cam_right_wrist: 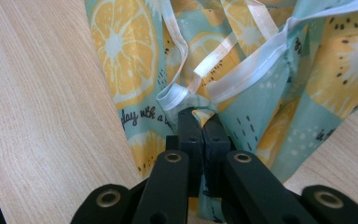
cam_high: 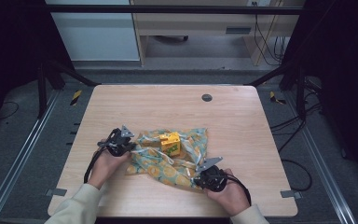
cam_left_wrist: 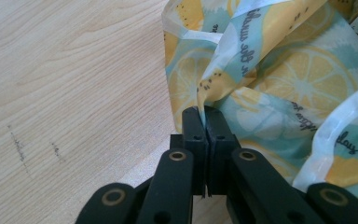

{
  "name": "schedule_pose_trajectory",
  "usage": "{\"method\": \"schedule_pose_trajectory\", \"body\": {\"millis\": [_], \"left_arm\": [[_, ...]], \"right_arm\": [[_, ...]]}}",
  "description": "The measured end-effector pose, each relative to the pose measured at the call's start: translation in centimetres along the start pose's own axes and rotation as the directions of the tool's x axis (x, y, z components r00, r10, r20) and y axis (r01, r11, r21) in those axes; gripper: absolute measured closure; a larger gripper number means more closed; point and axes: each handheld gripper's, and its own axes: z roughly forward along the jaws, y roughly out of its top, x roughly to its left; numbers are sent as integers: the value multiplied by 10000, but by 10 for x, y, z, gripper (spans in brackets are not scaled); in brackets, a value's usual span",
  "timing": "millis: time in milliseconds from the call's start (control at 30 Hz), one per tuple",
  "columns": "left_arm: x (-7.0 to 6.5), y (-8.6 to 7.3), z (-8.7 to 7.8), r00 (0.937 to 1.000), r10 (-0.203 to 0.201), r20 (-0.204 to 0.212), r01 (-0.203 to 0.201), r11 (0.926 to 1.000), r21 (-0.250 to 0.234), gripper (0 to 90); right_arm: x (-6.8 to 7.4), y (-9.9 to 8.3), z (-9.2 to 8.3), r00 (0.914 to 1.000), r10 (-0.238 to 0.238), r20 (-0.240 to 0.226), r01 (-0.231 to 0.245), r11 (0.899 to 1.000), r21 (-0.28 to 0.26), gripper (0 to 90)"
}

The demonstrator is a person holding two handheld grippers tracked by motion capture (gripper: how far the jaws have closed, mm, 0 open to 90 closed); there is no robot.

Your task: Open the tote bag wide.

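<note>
A teal cloth bag point(cam_high: 177, 158) printed with orange and lemon slices lies crumpled on the wooden table point(cam_high: 177, 105). A small yellow carton point(cam_high: 170, 143) stands on it. My left gripper point(cam_high: 131, 145) is shut on the bag's left edge; a fold of the printed fabric point(cam_left_wrist: 223, 70) is pinched between its black jaws, with my left gripper point(cam_left_wrist: 206, 112) low against the wood. My right gripper point(cam_high: 196, 179) is shut on the bag's near right edge. There the white-hemmed fabric point(cam_right_wrist: 242, 74) rises from the closed tips of my right gripper point(cam_right_wrist: 201, 114).
A round grommet point(cam_high: 207, 97) sits in the table near the far edge. Bare wood point(cam_left_wrist: 65, 84) lies to the left of the bag. Black frame posts, rails and cables surround the table; a cabinet stands beyond it.
</note>
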Motion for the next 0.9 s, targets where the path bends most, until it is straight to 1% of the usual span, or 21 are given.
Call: {"method": "schedule_pose_trajectory", "body": {"millis": [100,367,400,500,600,667,700,900], "left_arm": [[1,0,0,10000,4,16,-4,10000,26,889],[1,0,1,10000,72,19,-72,9998,162,888],[1,0,1,10000,59,38,-59,9998,169,888],[1,1,0,9999,141,-19,-140,9995,296,886],[2,2,-1,9999,113,-54,-110,9988,472,884],[2,1,-1,10000,43,-42,-40,9986,526,882],[3,1,-2,10000,44,-23,-43,9984,562,882],[3,1,-3,10000,14,-24,-13,9985,549,878]], "right_arm": [[0,0,0,10000,66,-15,-66,10000,39,895],[0,0,0,10000,3,-49,-3,10000,43,897],[0,0,0,10000,56,-59,-55,10000,78,898],[0,0,0,9999,125,-99,-124,9999,90,899],[-1,0,0,9998,130,-117,-129,9999,92,899],[0,1,0,9999,126,-114,-125,9999,101,899],[-1,1,0,10000,-29,-89,30,9999,100,899],[0,1,0,9999,-56,-84,57,9999,130,898]]}}
